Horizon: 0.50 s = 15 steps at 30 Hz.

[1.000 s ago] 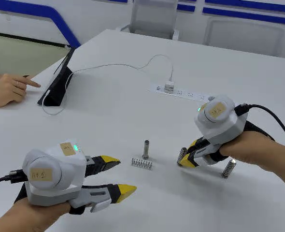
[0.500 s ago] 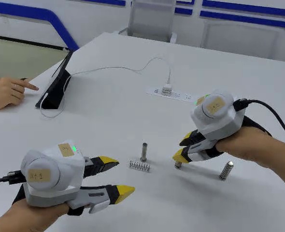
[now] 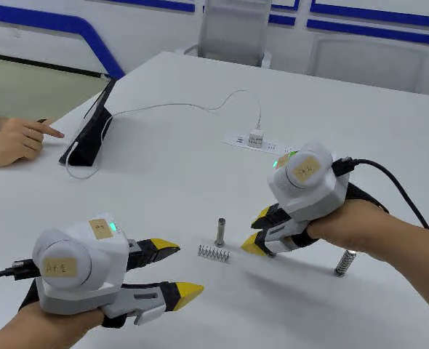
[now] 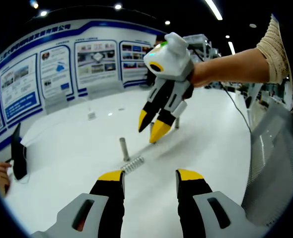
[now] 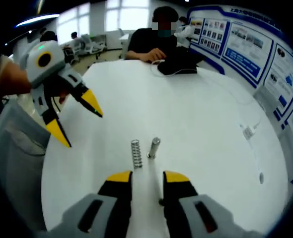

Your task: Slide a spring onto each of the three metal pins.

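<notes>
White and broad, the surface (image 3: 171, 167) runs back to a blue-striped wall (image 3: 91, 36).

In the head view a bare pin (image 3: 220, 231) stands upright toward the near edge, and a loose spring (image 3: 214, 253) lies flat just beside its foot. The right gripper (image 3: 257, 230) hovers just right of that pin, jaws parted and empty. The left gripper (image 3: 179, 269) waits toward the near-left corner, likewise released, with nothing between its jaws. A second pin (image 3: 345, 262), already wearing its spring, stands toward the near-right corner beside the right forearm.

The left gripper view looks between wide-spread yellow tips at the spring and pin. It catches the right gripper nearly head-on, so the gap between its tips is plain.

The right gripper view lines things up better than the head view. The spring points lengthwise away, straight ahead of the jaws, with the pin just to its right, near but apart. A seated person (image 5: 159, 42) and a tablet (image 5: 179, 62) sit at the far edge.

The likely risk is closeness. A jaw closing on the spring could clip the free-standing pin and topple it. A pinch off-centre could also let the coil roll or spring out.
</notes>
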Tool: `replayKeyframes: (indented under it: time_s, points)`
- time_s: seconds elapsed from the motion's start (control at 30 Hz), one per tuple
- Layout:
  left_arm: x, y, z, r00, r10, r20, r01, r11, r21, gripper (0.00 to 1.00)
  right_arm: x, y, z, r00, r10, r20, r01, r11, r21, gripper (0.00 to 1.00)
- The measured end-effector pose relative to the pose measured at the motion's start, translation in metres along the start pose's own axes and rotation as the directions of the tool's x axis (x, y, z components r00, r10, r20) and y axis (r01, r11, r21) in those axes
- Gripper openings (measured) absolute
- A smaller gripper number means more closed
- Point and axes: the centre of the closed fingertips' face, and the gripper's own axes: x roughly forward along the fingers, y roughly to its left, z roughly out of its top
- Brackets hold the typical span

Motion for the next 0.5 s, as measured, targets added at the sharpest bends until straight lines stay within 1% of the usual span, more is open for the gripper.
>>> replayKeyframes:
  time_s: [0.17,0.5]
  points:
    - [-0.001,0.0,-0.001,1.0,0.002,-0.001,-0.002,1.0,-0.002,0.42,0.011,0.009,0.001,0.9997,0.022,-0.009,-0.022,1.0,-0.011,0.25]
    - [-0.003,0.004,-0.003,0.9999,0.008,-0.007,-0.008,1.0,-0.007,0.41,0.031,0.015,0.001,0.9985,0.048,-0.027,-0.049,0.998,-0.031,0.2]
